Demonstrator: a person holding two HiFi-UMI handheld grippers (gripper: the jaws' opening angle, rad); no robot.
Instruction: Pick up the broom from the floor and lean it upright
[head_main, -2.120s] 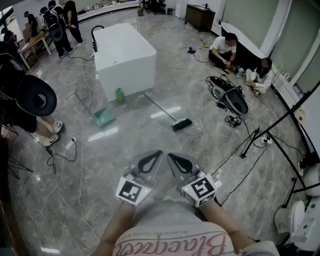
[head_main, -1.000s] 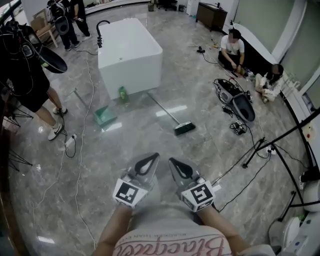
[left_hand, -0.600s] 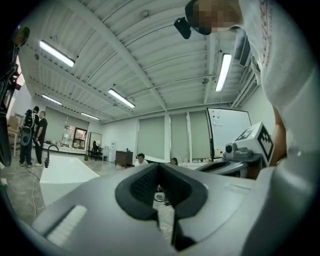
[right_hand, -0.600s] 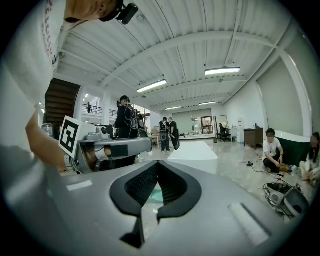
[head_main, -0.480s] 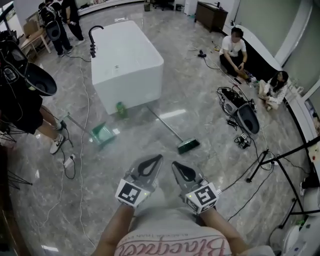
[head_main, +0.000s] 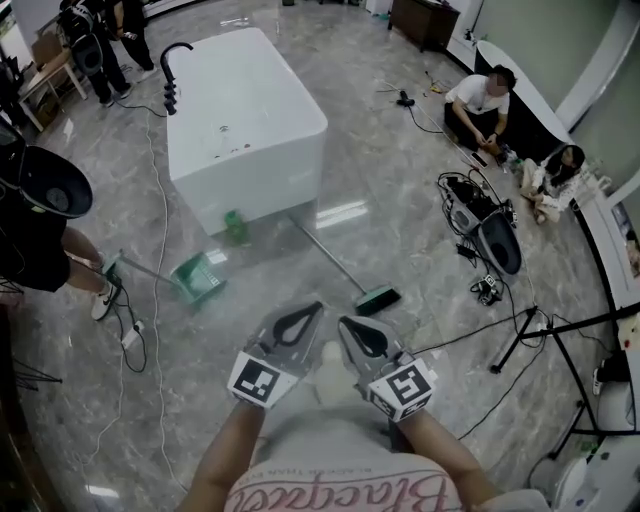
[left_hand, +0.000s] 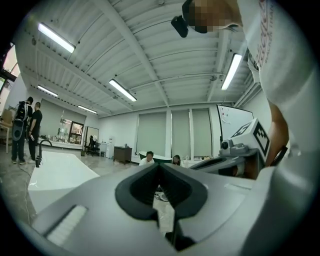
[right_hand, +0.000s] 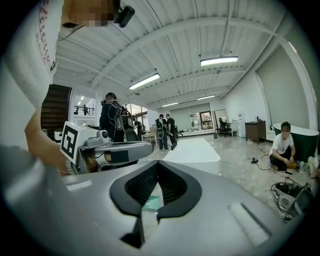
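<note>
The broom (head_main: 340, 265) lies flat on the grey marble floor, its long handle running up-left toward the bathtub and its green head (head_main: 379, 298) nearest me. My left gripper (head_main: 311, 309) and right gripper (head_main: 346, 323) are held side by side just short of the broom head, above the floor. Both are shut with nothing between the jaws. From the left gripper view the left gripper (left_hand: 160, 165) points level across the room, its tips meeting. The right gripper (right_hand: 157, 163) also has its tips together. Neither gripper view shows the broom.
A white bathtub (head_main: 245, 110) stands beyond the broom, with a green bottle (head_main: 235, 225) at its base. A green dustpan (head_main: 195, 277) lies to the left. Cables, a light stand (head_main: 540, 330) and gear (head_main: 485, 225) crowd the right. People sit at the right (head_main: 490, 95) and stand at the left (head_main: 45, 200).
I have walked forward: the broom, dustpan and bathtub have drawn nearer to the grippers. Both grippers stay shut and empty, held the same way.
</note>
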